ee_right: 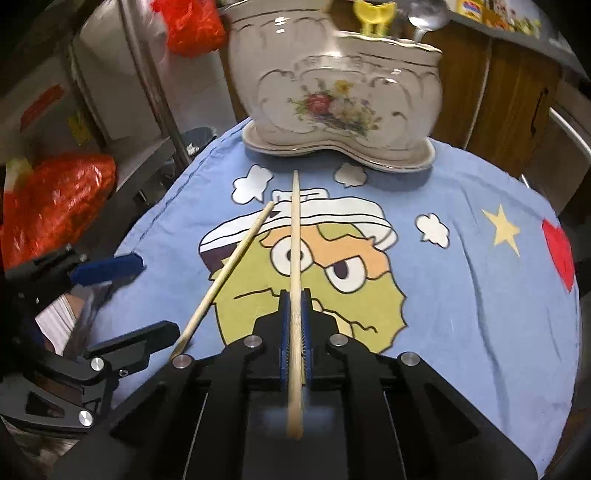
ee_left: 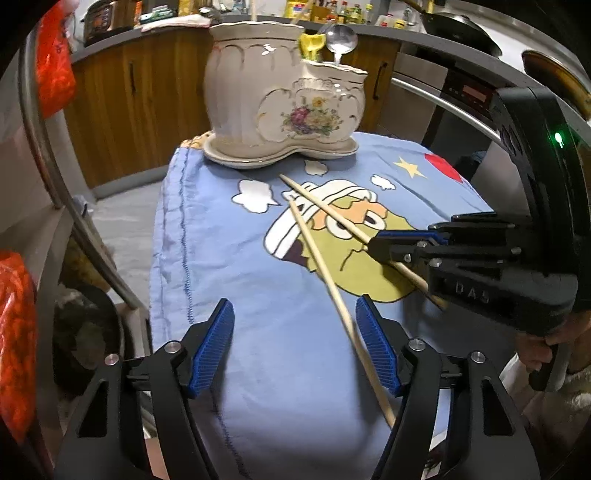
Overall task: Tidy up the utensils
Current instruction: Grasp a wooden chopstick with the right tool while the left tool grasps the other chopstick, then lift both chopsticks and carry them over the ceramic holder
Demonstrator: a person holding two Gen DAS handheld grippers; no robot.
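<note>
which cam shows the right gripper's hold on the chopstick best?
Right wrist: the right gripper is shut on the chopstick, pads on both sides. Left wrist shows that gripper side-on, grip partly hidden.

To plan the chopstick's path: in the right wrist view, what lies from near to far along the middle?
Closed right gripper holding a wooden chopstick → green cartoon face on the blue cloth → white saucer → cream floral ceramic holder → yellow utensil in it.
</note>
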